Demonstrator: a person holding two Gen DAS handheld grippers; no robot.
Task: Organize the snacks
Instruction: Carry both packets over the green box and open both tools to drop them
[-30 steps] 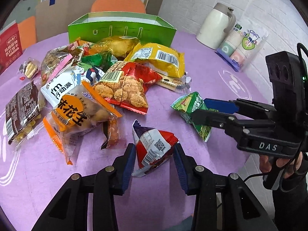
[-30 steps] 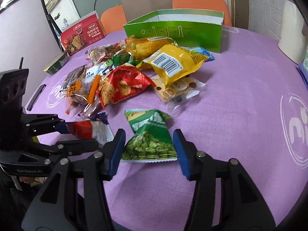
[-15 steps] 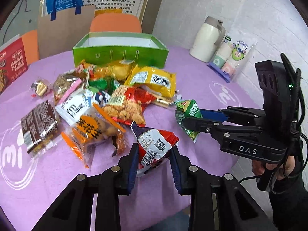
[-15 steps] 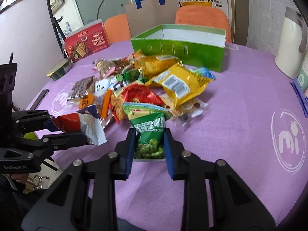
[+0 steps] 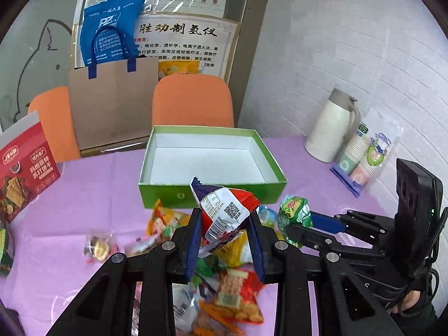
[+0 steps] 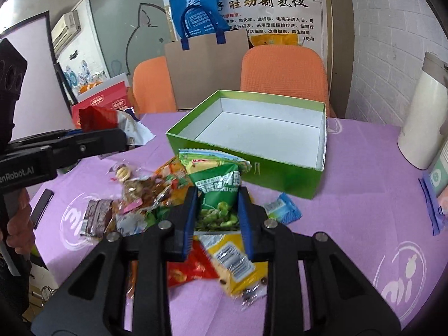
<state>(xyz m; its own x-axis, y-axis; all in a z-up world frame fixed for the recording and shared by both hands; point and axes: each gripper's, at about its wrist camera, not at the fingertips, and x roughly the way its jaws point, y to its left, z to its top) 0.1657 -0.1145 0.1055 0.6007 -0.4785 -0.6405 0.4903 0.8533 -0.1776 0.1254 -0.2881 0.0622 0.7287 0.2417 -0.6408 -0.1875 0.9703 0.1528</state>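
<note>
Green box (image 5: 179, 196) lies open and empty just beyond both loads. Left gripper (image 5: 225, 233) clamps the red-and-white packet (image 5: 224, 210); right gripper (image 6: 217, 212) pinches the green pea bag (image 6: 218, 193), nearer the box's right side.

Both wrist cameras look forward and downward from near; both views share the green box (image 5: 212, 165) (image 6: 260, 140).
</note>
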